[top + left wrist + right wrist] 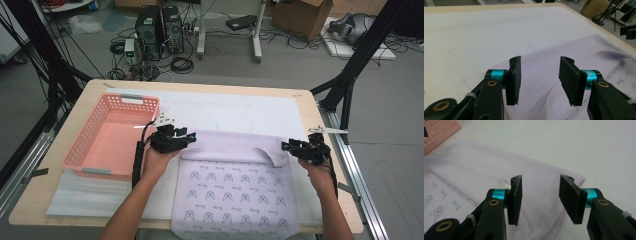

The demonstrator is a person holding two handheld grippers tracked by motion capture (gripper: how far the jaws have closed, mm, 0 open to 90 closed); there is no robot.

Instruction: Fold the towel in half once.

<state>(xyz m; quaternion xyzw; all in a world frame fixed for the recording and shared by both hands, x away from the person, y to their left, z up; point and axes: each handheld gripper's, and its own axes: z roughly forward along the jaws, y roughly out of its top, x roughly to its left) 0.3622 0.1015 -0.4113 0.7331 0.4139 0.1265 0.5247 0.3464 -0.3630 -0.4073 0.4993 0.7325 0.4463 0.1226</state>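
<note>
A pink perforated basket (112,137) is set on the left part of the desk (200,86), with grey grips at its near and far rims. A white foam mat (235,112) is spread over most of the light wooden desk top, and the basket is seen resting on it. Behind the desk, two black computer towers (159,27) are placed side by side on the grey floor (300,65), surrounded by loose cables (181,64). A cardboard box (305,17) is seen at the far right, with a white stand's legs (256,30) beside it. Black frame struts (357,60) are set at the desk's right side.
</note>
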